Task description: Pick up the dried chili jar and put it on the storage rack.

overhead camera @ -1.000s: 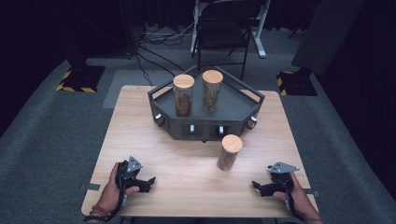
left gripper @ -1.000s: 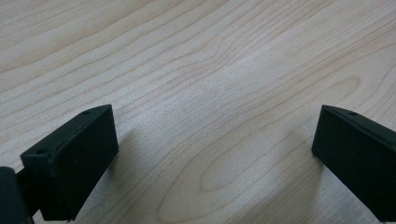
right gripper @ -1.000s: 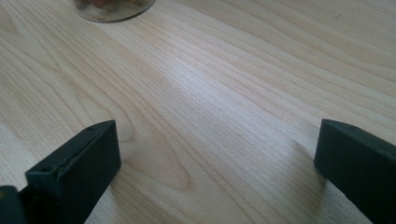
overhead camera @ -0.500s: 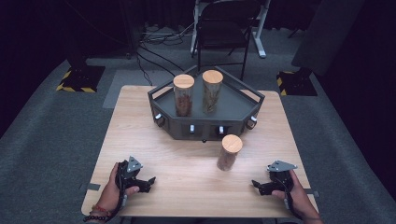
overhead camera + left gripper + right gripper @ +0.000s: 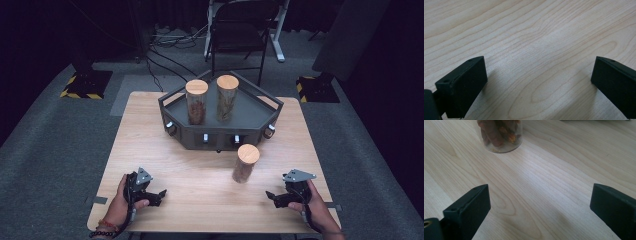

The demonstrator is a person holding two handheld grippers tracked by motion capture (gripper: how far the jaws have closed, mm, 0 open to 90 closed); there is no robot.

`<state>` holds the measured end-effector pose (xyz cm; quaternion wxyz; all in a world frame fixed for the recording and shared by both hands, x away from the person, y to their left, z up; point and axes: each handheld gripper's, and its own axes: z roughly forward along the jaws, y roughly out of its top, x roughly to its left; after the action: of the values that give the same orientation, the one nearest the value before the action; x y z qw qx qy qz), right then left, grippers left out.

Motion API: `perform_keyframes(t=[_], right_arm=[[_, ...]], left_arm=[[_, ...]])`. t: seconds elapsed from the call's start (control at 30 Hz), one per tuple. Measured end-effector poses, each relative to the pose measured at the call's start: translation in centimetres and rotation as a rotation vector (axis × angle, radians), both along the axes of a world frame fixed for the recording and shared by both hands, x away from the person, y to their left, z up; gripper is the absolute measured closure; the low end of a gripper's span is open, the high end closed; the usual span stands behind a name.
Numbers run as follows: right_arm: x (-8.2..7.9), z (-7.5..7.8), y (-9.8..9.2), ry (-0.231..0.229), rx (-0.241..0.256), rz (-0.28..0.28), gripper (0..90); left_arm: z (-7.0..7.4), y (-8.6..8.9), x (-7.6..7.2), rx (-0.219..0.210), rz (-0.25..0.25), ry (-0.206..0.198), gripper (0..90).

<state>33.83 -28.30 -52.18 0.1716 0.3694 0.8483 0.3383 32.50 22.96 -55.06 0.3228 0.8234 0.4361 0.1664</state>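
Observation:
Three clear jars with wooden lids are in the high view. Two jars [image 5: 196,101] [image 5: 226,97] stand upright on a dark grey angular tray [image 5: 250,116] at the table's far middle. The third jar [image 5: 245,163] stands on the bare wood in front of the tray; its base [image 5: 499,135] appears at the top of the right gripper view. My left gripper [image 5: 159,196] rests near the front left edge, open, with only wood between its jaws [image 5: 537,82]. My right gripper [image 5: 272,197] lies near the front right edge, open and holding nothing, a short way right of the third jar.
The wooden table [image 5: 165,160] stands on grey carpet. A black chair [image 5: 239,35] sits behind the table. Yellow-black striped bases [image 5: 82,85] [image 5: 316,82] stand on the floor at both far corners. Cables [image 5: 165,37] lie on the floor beyond.

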Motion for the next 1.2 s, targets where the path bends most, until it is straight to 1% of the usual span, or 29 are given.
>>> perform_keyframes(t=[0.33, 0.87, 0.97, 1.2], right_arm=[[0.3, 0.8, 0.9, -0.014, 0.007, 0.018, 3.1], [1.1, 1.8, 2.7, -0.03, 0.002, 0.055, 3.4], [1.3, 1.9, 3.0, -0.033, 0.004, 0.051, 3.9], [1.8, 2.4, 3.7, -0.041, 0.01, 0.061, 3.7]], left_arm=[[0.0, 0.0, 0.0, 0.001, 0.0, 0.0, 0.3], [0.0, 0.0, 0.0, 0.001, 0.0, 0.0, 0.3], [0.0, 0.0, 0.0, 0.001, 0.0, 0.0, 0.3], [0.0, 0.0, 0.0, 0.001, 0.0, 0.001, 0.3]])
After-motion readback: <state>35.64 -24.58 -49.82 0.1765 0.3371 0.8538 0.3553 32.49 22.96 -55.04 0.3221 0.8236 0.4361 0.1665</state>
